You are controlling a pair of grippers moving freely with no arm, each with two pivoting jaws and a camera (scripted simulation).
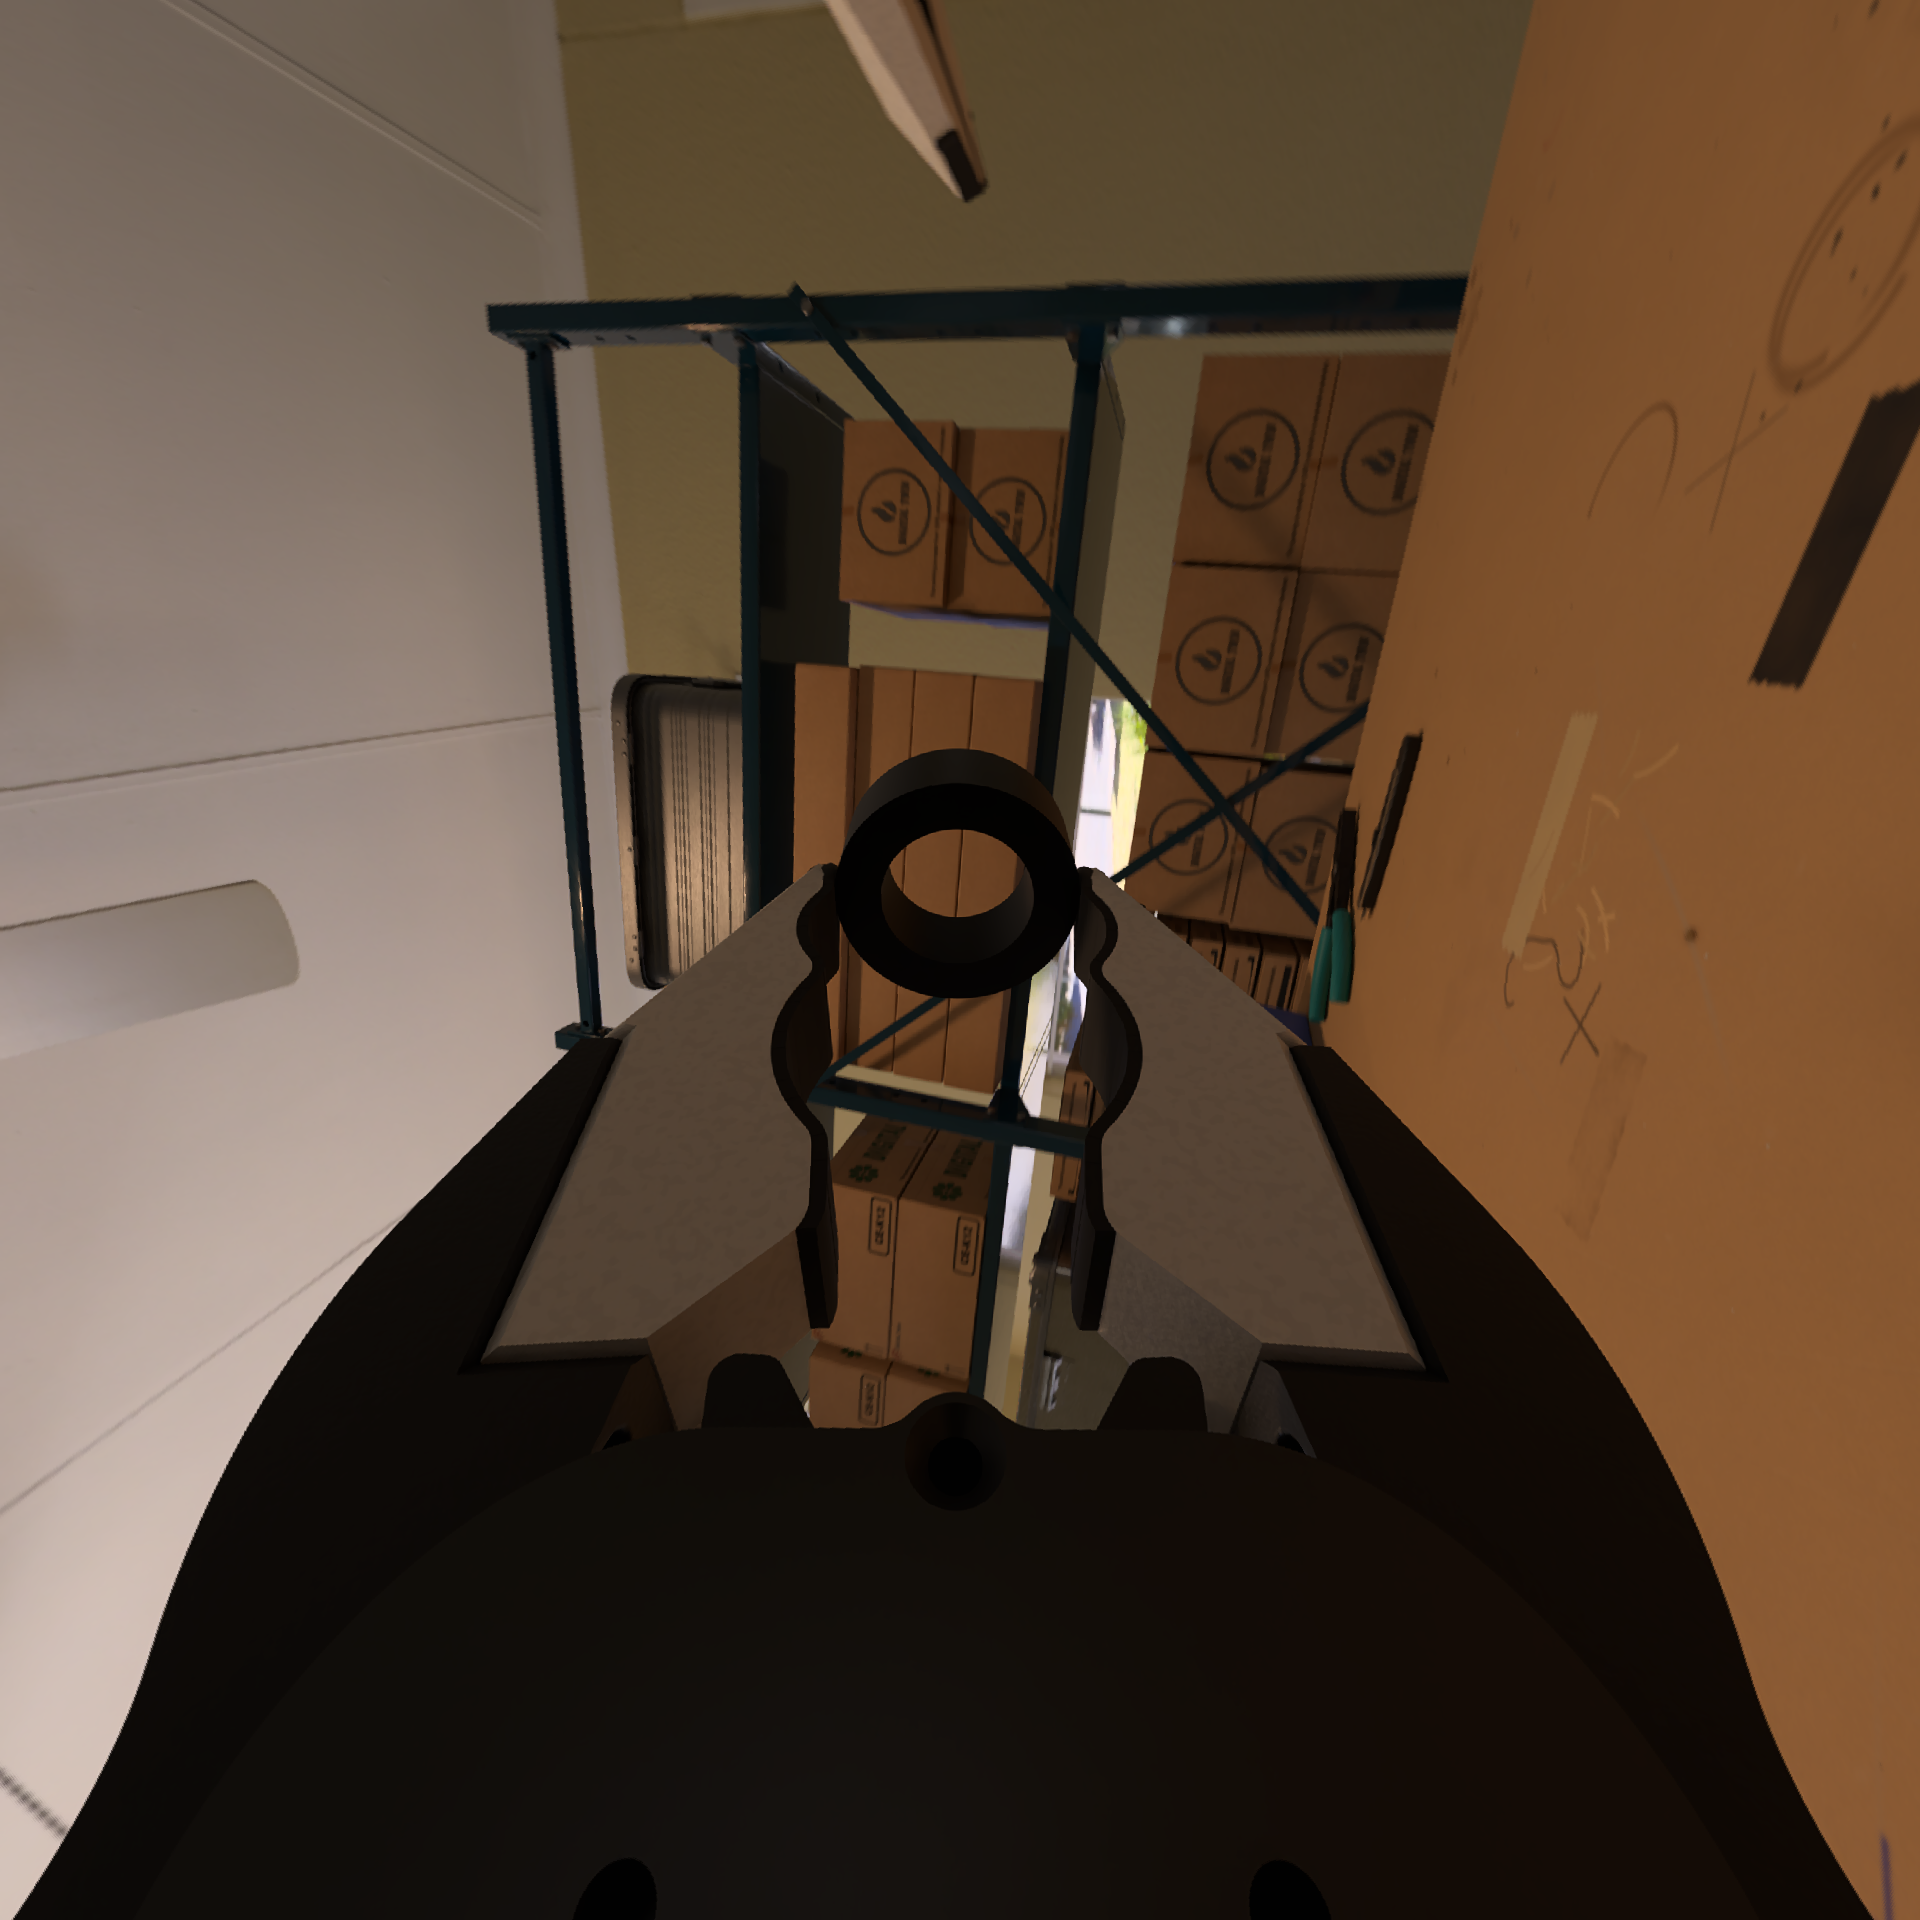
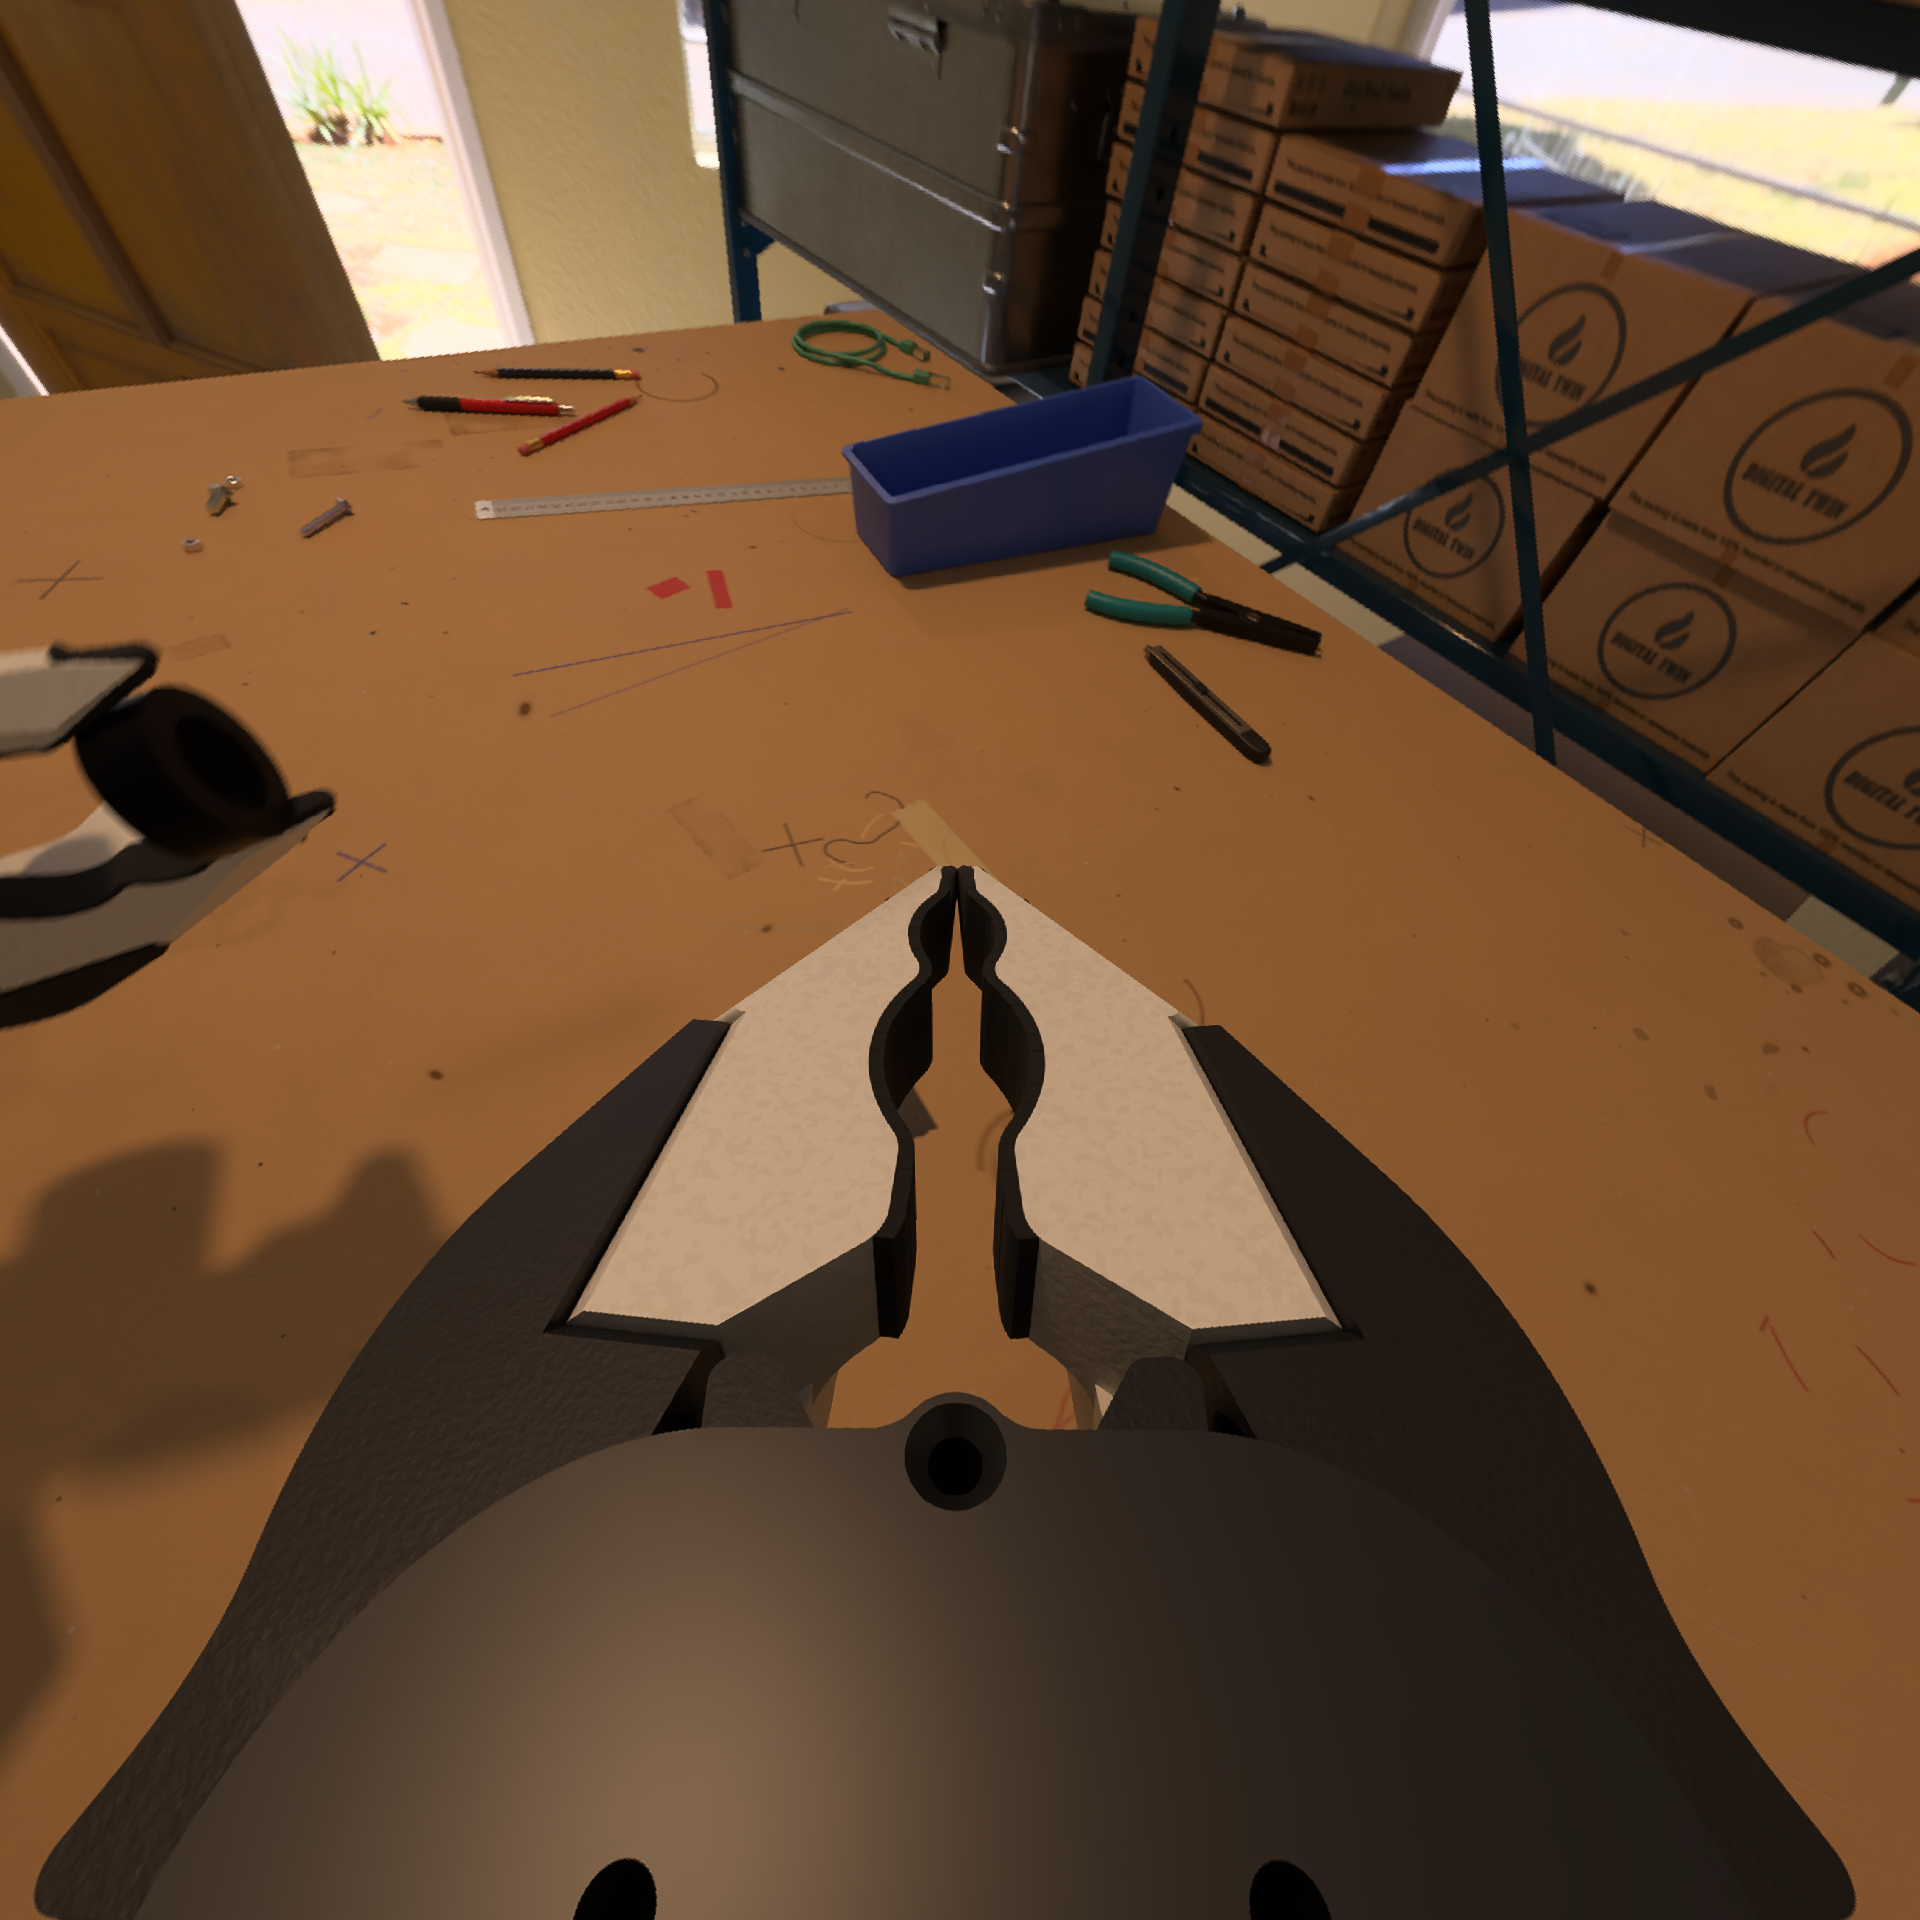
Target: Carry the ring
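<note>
A black ring [image 1: 868, 894] is clamped between the tips of my left gripper [image 1: 956, 894], held in the air with its hole facing the camera. The left view is rolled sideways, with the brown table [image 1: 1662, 1039] along its right edge. In the right wrist view the left gripper [image 2: 197, 732] shows at the far left, above the table [image 2: 623, 987], with the ring [image 2: 182, 774] in its tips. My right gripper [image 2: 957, 875] is shut and empty, hovering over the middle of the table.
A blue bin [image 2: 1023, 473] stands at the table's far right. Green-handled pliers [image 2: 1195, 608] and a black tool [image 2: 1205, 703] lie near it. A steel ruler [image 2: 660, 499], pencils [image 2: 577, 424], bolts [image 2: 324, 516] and a green cord [image 2: 857, 348] lie farther back. Shelving with cardboard boxes [image 2: 1662, 499] stands to the right.
</note>
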